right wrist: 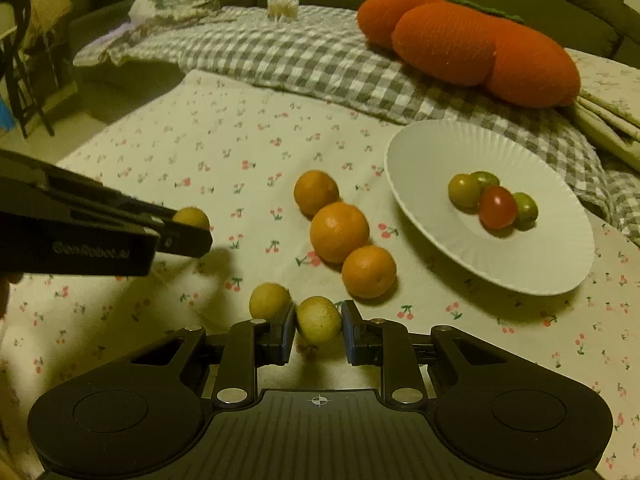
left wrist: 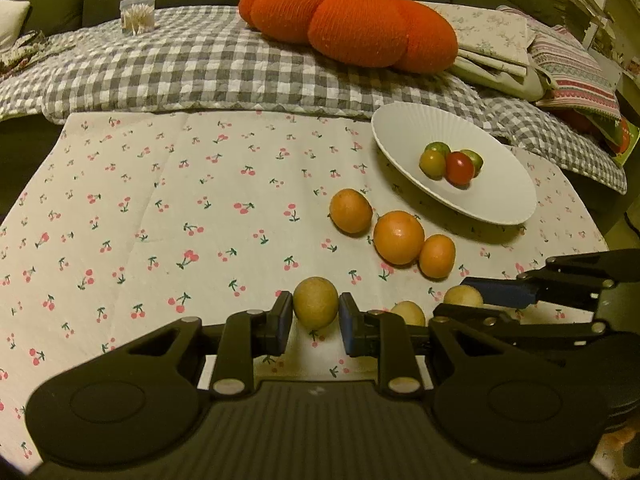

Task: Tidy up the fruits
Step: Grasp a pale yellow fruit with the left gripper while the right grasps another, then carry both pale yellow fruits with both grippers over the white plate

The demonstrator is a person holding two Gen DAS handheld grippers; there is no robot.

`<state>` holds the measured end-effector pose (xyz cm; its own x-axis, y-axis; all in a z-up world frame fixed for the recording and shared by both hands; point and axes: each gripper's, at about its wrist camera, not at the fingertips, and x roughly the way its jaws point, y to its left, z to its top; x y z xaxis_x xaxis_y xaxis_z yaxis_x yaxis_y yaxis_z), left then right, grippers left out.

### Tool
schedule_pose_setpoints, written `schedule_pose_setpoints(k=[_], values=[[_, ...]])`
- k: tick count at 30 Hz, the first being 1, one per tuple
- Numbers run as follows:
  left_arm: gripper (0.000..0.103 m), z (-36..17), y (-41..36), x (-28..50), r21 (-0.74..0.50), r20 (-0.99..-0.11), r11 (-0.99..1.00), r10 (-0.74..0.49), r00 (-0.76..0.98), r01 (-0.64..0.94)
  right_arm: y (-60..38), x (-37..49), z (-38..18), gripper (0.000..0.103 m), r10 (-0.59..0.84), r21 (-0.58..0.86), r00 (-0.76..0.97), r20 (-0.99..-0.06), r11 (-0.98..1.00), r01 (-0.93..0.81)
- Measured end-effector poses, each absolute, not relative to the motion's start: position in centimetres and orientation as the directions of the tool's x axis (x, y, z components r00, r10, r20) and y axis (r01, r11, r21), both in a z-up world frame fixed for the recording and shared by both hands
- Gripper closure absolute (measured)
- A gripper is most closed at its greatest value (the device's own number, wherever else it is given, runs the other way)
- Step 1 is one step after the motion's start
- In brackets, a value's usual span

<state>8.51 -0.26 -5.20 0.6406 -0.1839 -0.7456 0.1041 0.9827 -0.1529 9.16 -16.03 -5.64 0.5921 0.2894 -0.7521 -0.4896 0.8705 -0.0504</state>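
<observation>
A: Fruits first: what do the tongs have?

B: The left gripper [left wrist: 316, 316] is clamped on a yellow-brown fruit [left wrist: 315, 302], a pad pressed on each side, above the cherry-print cloth [left wrist: 160, 208]. The right gripper [right wrist: 319, 330] is closed the same way on a second yellow fruit [right wrist: 319, 319].

A: Any more of that kind?

B: One loose yellow fruit [right wrist: 269, 301] lies on the cloth just beside the right gripper's left pad (whether they touch I cannot tell).

A: And further out?

B: Three oranges [right wrist: 339, 233] sit in a slanted row in the middle of the cloth, the near two touching. Beyond them, to the right, a white ribbed plate [right wrist: 440, 148] holds a small cluster: one red tomato [right wrist: 497, 207] with three greenish ones around it.

A: Any writing?

B: In the right wrist view the left gripper's arm [right wrist: 96, 246] carries pale lettering that looks like "GenRobot.ai", though it is blurred.

A: Behind the cloth?

B: A grey checked blanket [left wrist: 180, 68], a big orange pumpkin-shaped cushion [left wrist: 352, 20] on it, and a clear box of cotton swabs [left wrist: 138, 14] to the left.
</observation>
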Motion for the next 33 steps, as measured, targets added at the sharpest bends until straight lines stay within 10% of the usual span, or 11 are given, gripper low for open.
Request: schedule_pose_setpoints(k=[33], values=[[0.08,-3.6,-2.3,8.6,-0.054,-0.681,0.986,-0.151,0.716,0.157,-19.2,8.6,-1.8,0.081,0.317,0.038,0.657,-0.684,0.915,-0.402]])
